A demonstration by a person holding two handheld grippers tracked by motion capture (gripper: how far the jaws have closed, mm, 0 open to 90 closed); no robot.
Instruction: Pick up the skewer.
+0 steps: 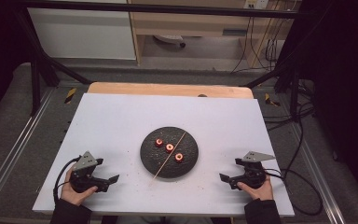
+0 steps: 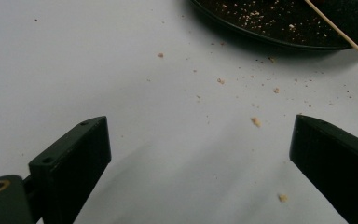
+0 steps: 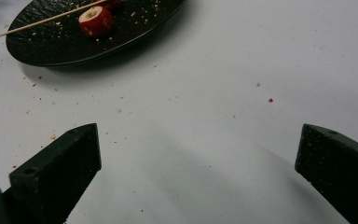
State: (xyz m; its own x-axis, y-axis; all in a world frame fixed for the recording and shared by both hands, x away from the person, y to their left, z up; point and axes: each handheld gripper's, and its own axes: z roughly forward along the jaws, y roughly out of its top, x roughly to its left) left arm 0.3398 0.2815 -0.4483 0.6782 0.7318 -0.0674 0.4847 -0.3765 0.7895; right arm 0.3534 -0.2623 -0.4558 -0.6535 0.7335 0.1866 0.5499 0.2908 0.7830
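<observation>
A round black plate (image 1: 154,156) lies mid-table on a white board. On it sit three small red rolls (image 1: 169,148) with pale centres, and a thin wooden skewer (image 1: 170,154) lies slantwise across the plate, its near end over the rim. My left gripper (image 1: 111,179) rests near the board's front left, a hand around it, jaws wide apart with nothing between them. My right gripper (image 1: 223,179) rests at the front right, also open and empty. In the right gripper view one red roll (image 3: 96,20) and the skewer (image 3: 42,21) lie on the plate (image 3: 135,28).
Crumbs (image 2: 256,122) are scattered on the white board (image 1: 112,121) around the plate's rim (image 2: 261,39). A wooden table edge (image 1: 168,88) shows beyond the board. Cables (image 1: 303,186) trail off the right side. Black frame bars stand at the back corners.
</observation>
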